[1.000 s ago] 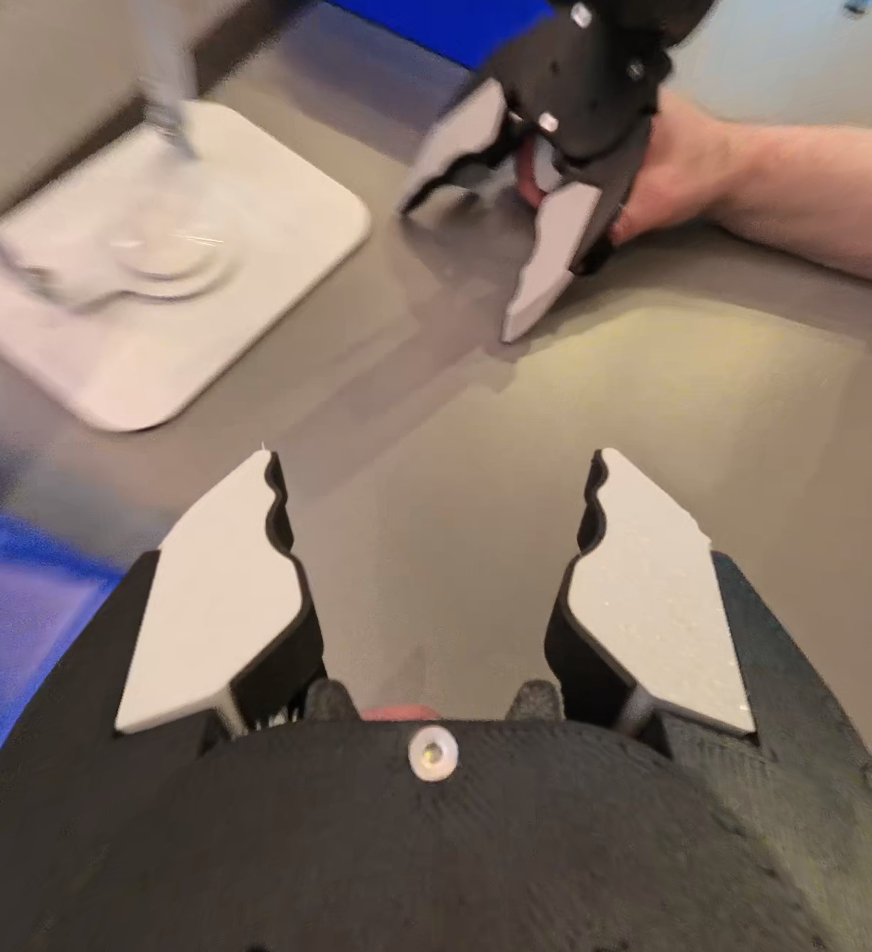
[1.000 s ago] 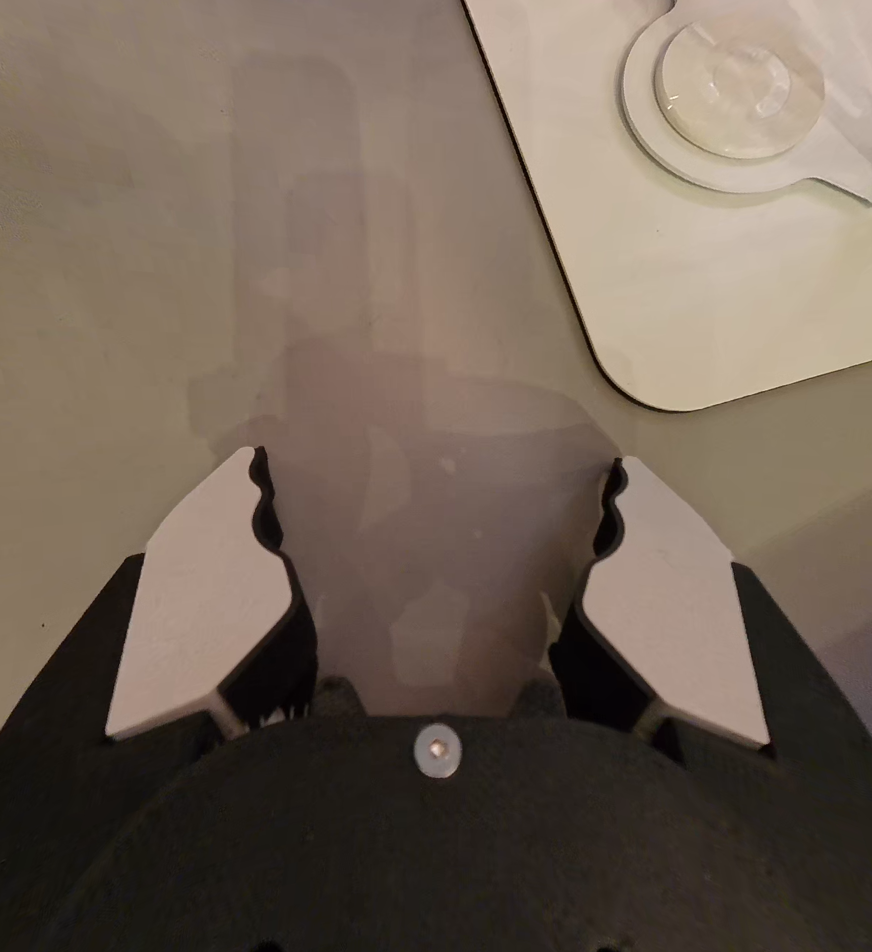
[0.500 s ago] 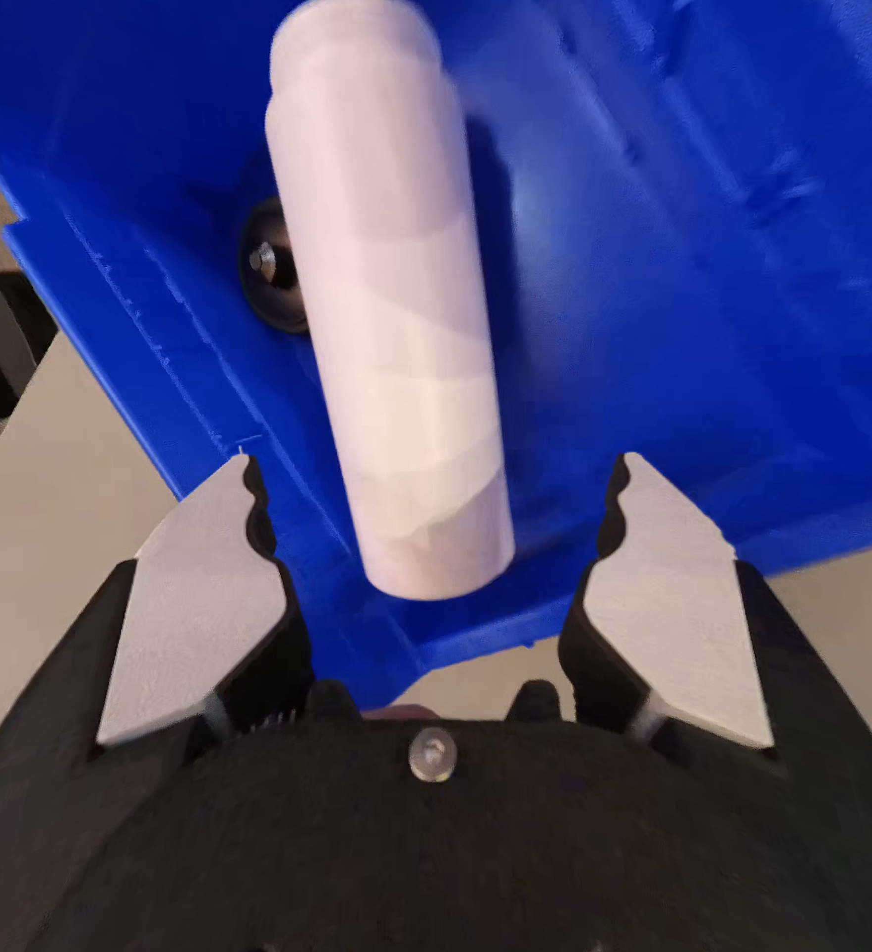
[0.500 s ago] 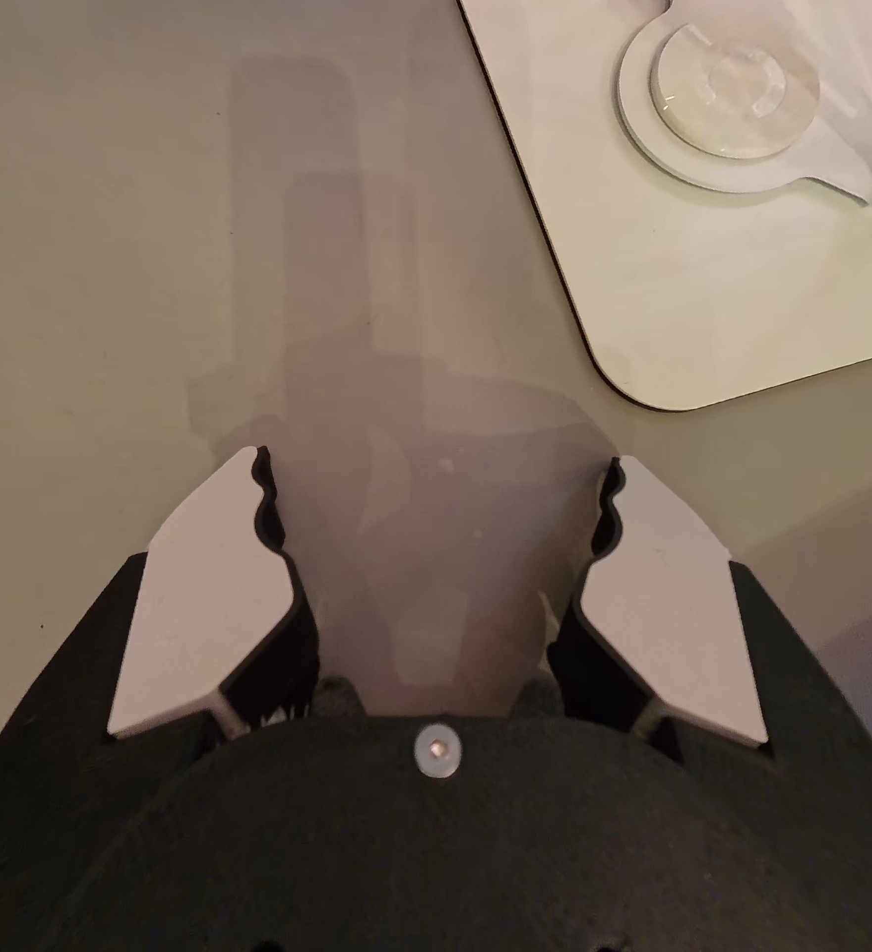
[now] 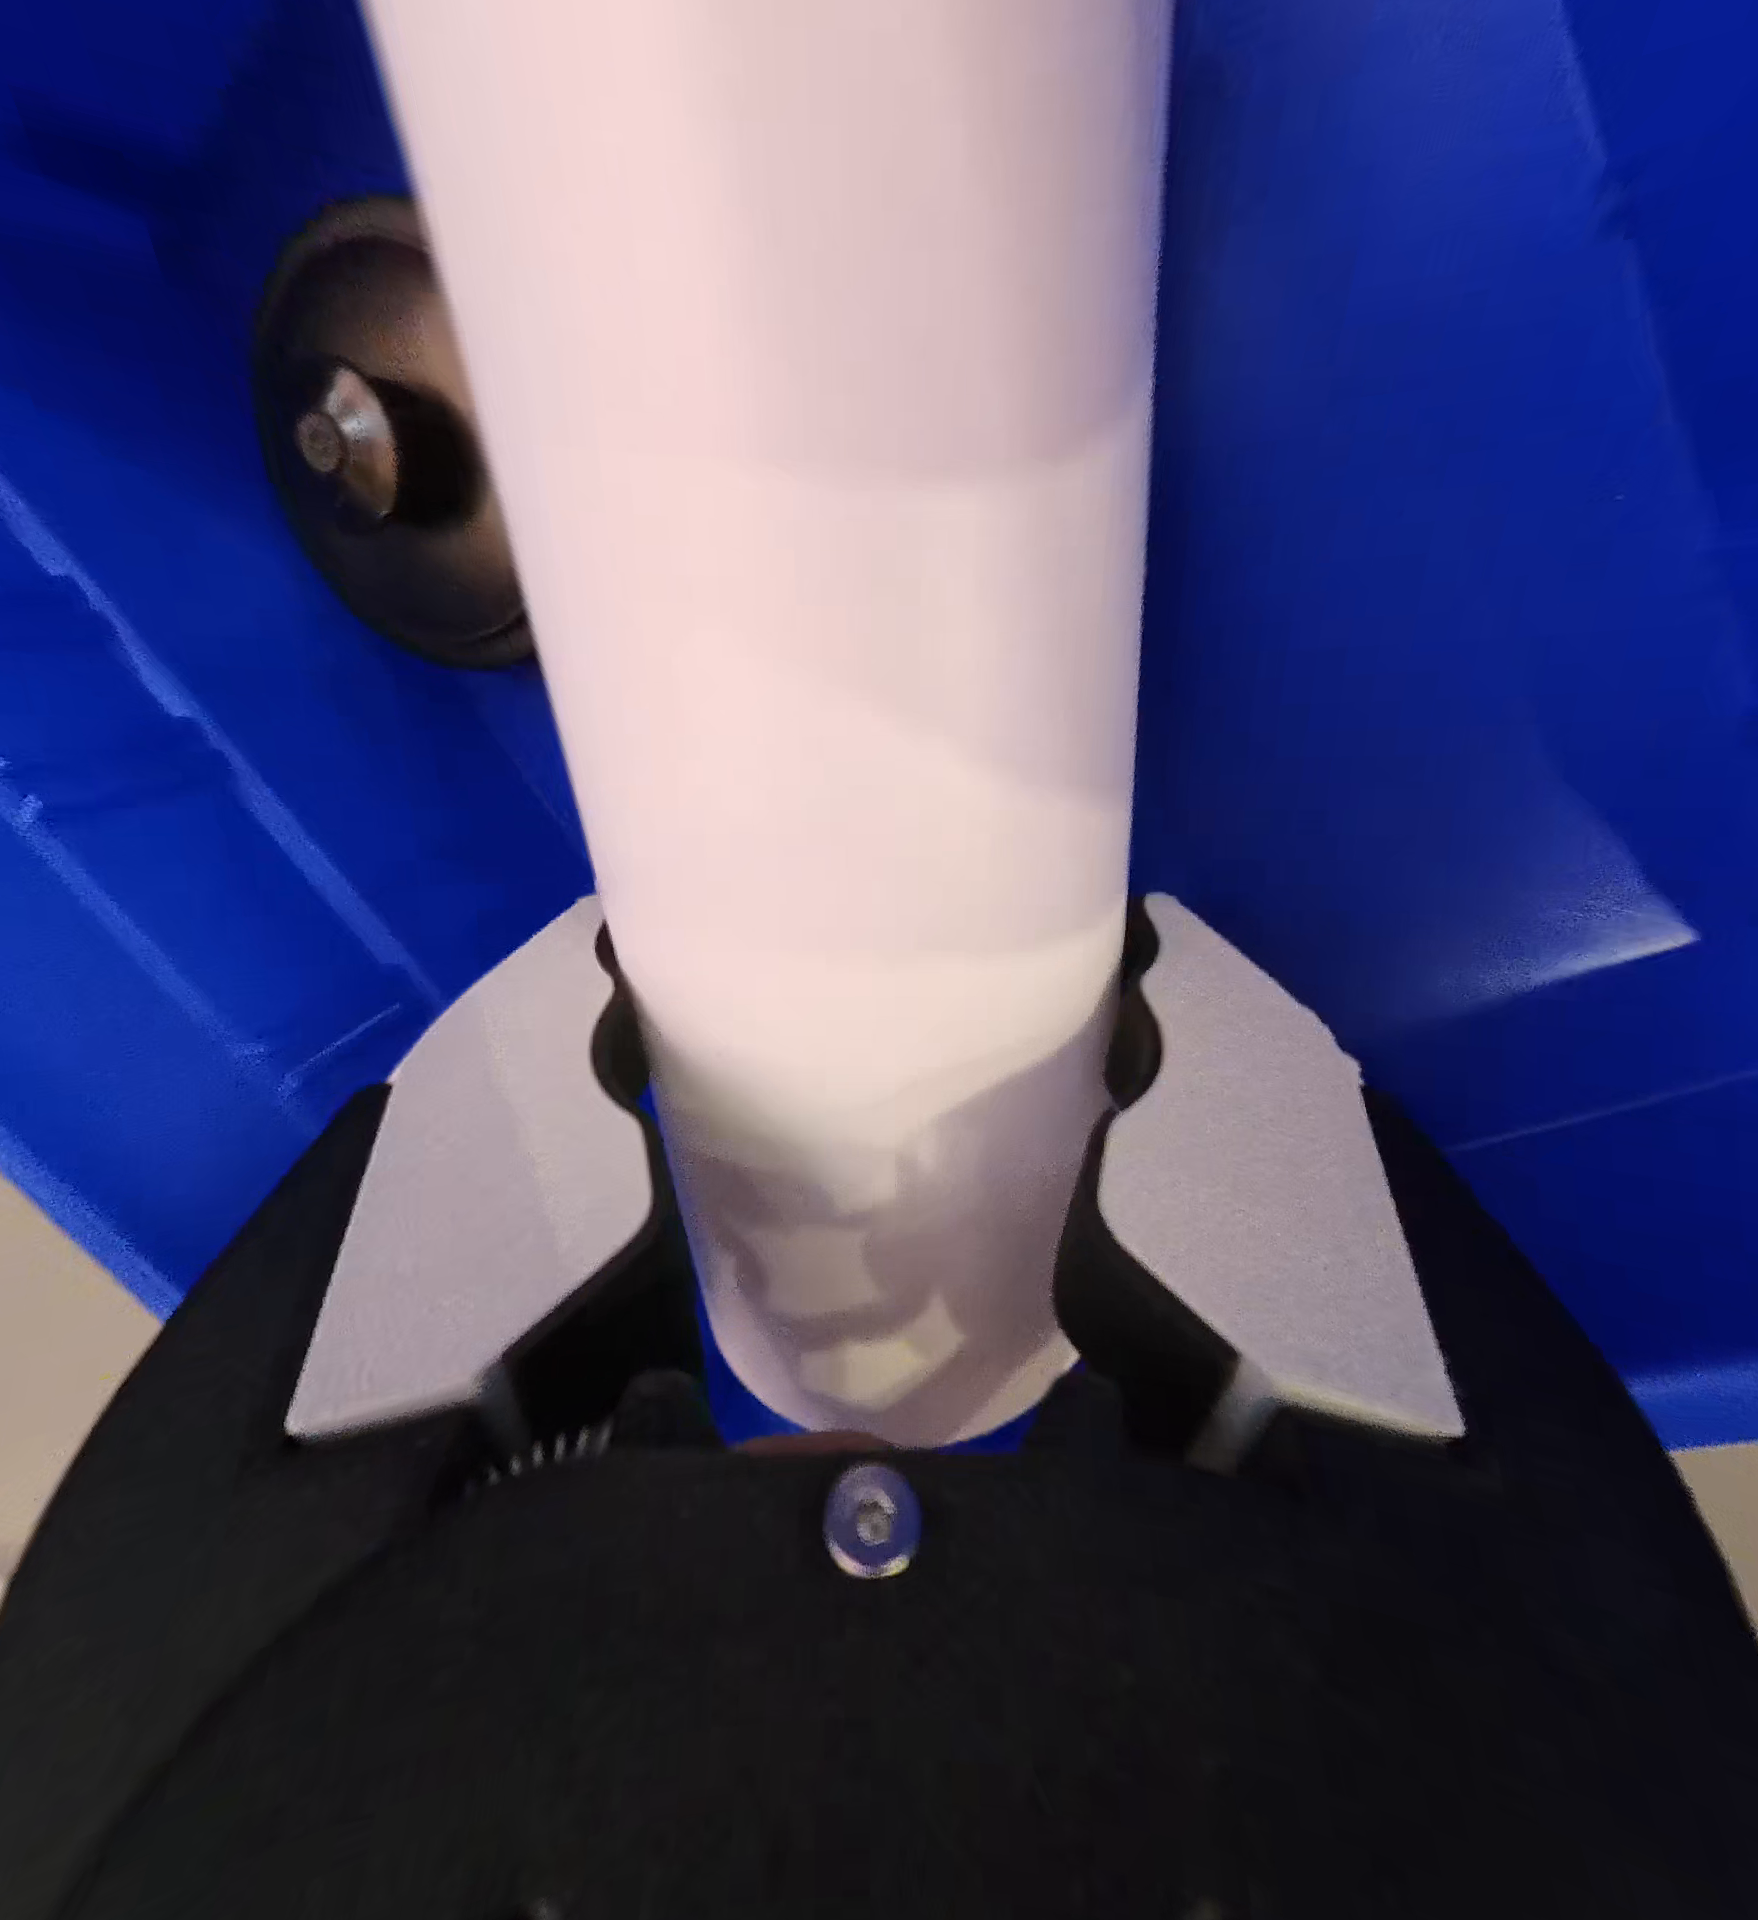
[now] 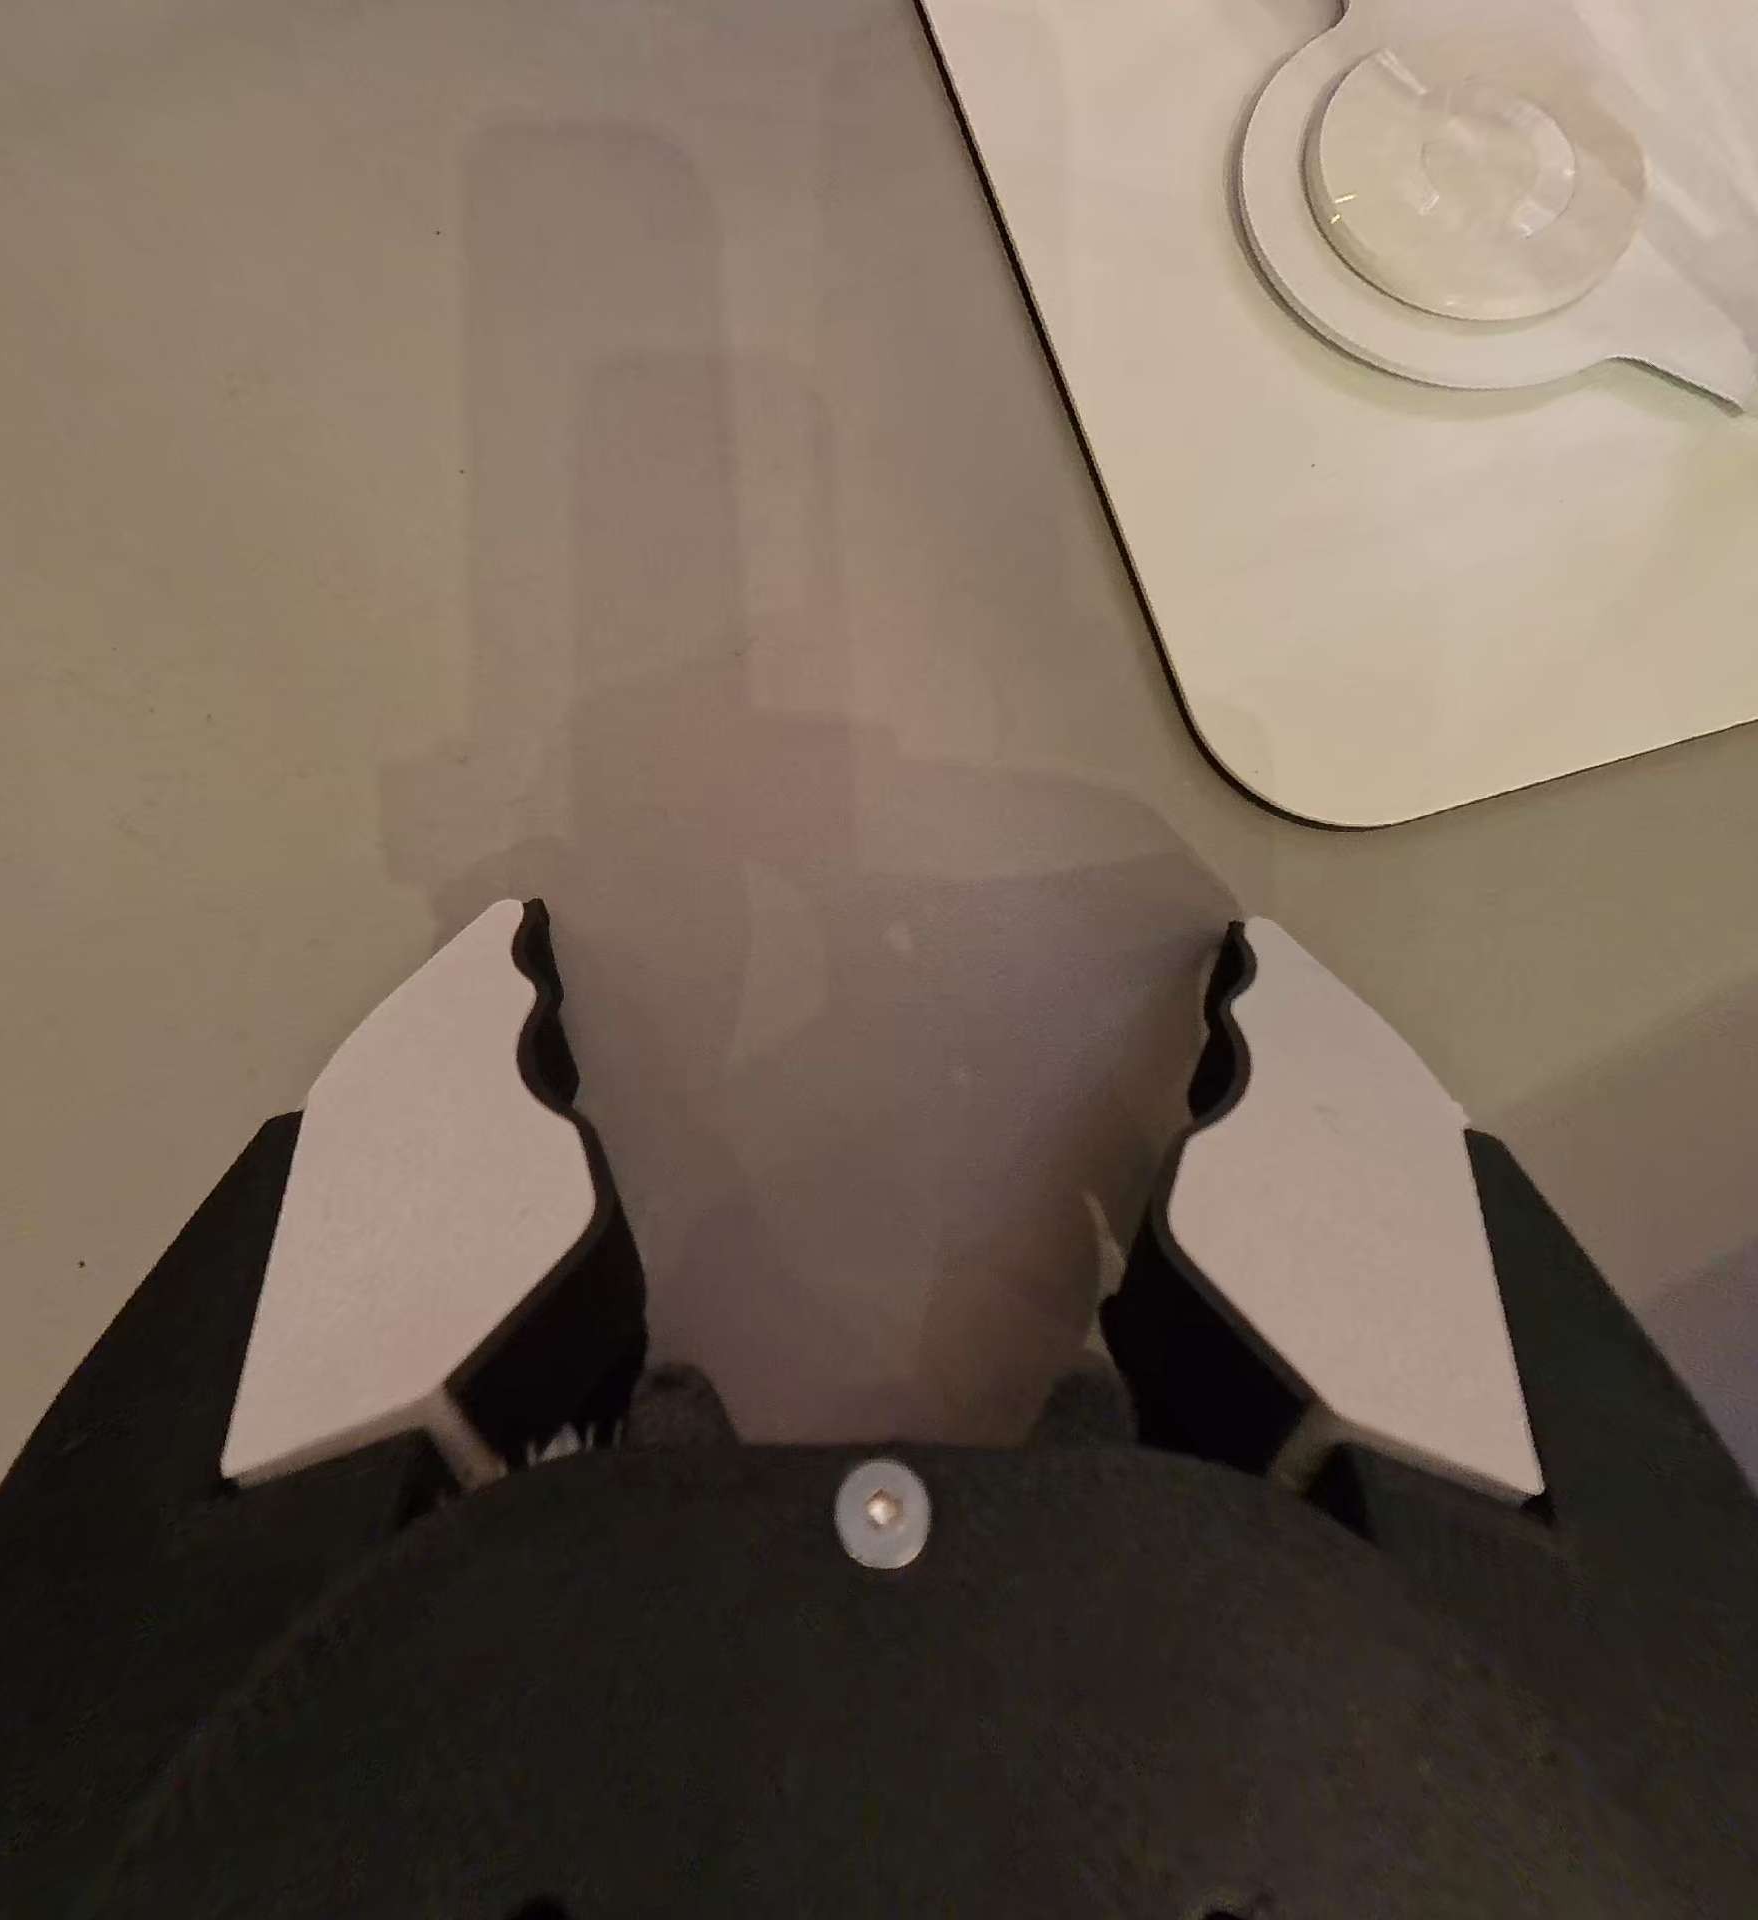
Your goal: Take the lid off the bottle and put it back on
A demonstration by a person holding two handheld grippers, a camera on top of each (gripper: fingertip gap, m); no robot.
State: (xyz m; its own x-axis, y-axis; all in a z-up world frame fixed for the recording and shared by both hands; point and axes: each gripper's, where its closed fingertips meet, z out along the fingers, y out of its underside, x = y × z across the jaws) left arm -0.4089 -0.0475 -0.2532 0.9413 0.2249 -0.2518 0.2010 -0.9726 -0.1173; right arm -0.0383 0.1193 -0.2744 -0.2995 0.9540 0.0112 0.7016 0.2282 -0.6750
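Note:
A pale white bottle (image 5: pixel 802 520) lies in a blue bin (image 5: pixel 1426 520) and fills the middle of the left wrist view. Its near end reaches deep between my left gripper's fingers. My left gripper (image 5: pixel 870 935) is shut on the bottle, with both pads against its sides near that end. The far end of the bottle runs out of the frame, so the lid is hidden. My right gripper (image 6: pixel 885 935) is open and empty above the grey table (image 6: pixel 179 520).
A black round fitting with a screw (image 5: pixel 376 468) sits on the bin's wall left of the bottle. A white board (image 6: pixel 1426 520) with a clear disc (image 6: pixel 1477 187) on it lies on the table at the upper right of the right wrist view.
My left gripper swung from the table to the blue bin, moved in around the bottle and closed its fingers on it. My right gripper stayed still and open.

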